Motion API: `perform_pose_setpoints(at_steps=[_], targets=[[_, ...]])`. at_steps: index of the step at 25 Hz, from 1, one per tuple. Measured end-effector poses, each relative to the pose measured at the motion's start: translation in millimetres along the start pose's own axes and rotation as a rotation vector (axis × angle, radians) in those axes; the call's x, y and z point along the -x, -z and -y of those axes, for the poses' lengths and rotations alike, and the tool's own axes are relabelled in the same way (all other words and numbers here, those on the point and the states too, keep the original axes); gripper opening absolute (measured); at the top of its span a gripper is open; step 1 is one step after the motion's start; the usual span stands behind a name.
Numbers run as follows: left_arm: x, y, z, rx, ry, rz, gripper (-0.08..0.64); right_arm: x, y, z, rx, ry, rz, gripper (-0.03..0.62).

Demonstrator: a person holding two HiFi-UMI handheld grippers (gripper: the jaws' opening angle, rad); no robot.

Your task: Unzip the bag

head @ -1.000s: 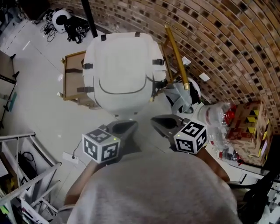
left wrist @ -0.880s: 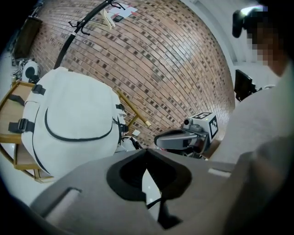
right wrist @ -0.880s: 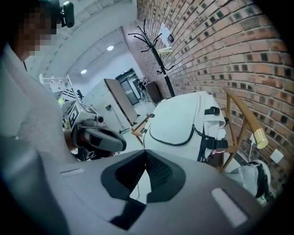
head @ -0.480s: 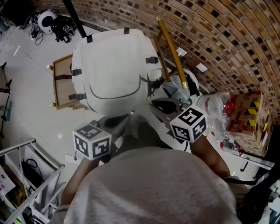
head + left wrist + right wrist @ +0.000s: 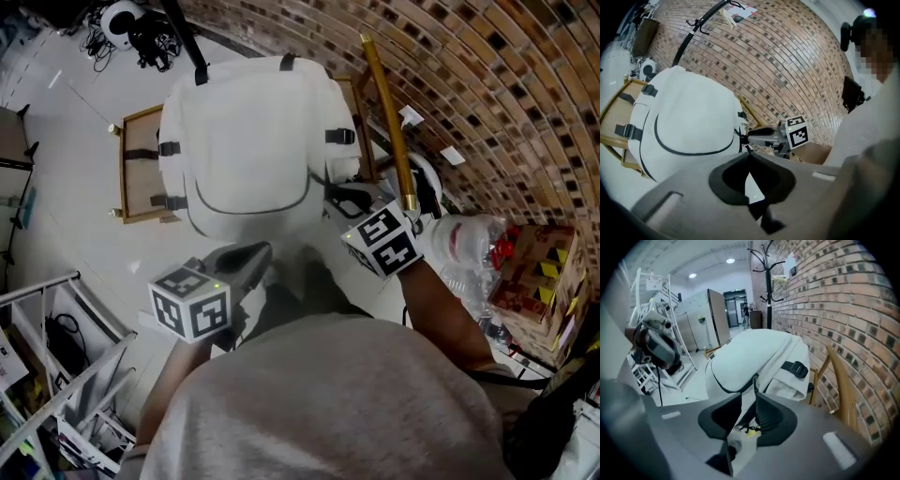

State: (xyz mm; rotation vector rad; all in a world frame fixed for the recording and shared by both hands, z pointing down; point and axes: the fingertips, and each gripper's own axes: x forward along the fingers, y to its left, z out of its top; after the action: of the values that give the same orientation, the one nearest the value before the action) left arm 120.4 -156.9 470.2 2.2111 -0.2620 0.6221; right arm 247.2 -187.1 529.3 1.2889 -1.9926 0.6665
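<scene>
Holding my right gripper (image 5: 748, 393) at the right side of the white bag (image 5: 244, 141), I have its jaws a narrow gap apart, with the black zipper pull (image 5: 754, 380) standing at their tips, close against one jaw. My left gripper (image 5: 749, 153) hangs near the bag's lower front, jaws together on nothing. The bag sits on a wooden chair (image 5: 136, 178) beside the brick wall (image 5: 469, 75).

The head camera looks steeply down from above the person onto the white bag (image 5: 246, 141). The left gripper (image 5: 255, 253) camera faces the bag's front and the brick wall (image 5: 787, 56) from near. The right gripper (image 5: 336, 197) camera, close at the bag's side, looks along that wall into the room; all three share the bag.
</scene>
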Motion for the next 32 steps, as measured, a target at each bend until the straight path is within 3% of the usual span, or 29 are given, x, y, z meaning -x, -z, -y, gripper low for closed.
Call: perform_pose_setpoints(at_steps=[5,9,12,22,32], targets=[[-4.6,-5.1,-3.5,0.026,-0.02,0.023,0.002,-23.3,3.8,10.1,0.188,0.055,-0.074,0.094],[-4.3,-6.2,-6.6,0.042,-0.029,0.036,0.002,-34.9,6.9,15.6,0.254,0.075,-0.112,0.082],[-2.5,-5.4,-13.6,0.061,-0.048,0.041,0.002,-37.4,4.4,17.1,0.271,0.075,-0.126,0.045],[2.6,-15.4,-11.2,0.06,-0.031,0.078,0.002,-18.6,-3.1,11.8,0.299,0.053,-0.161,0.038],[20.9,-22.8,-13.0,0.039,-0.024,0.113,0.002,-10.3,6.3,-2.5,0.257,0.037,-0.225,0.035]])
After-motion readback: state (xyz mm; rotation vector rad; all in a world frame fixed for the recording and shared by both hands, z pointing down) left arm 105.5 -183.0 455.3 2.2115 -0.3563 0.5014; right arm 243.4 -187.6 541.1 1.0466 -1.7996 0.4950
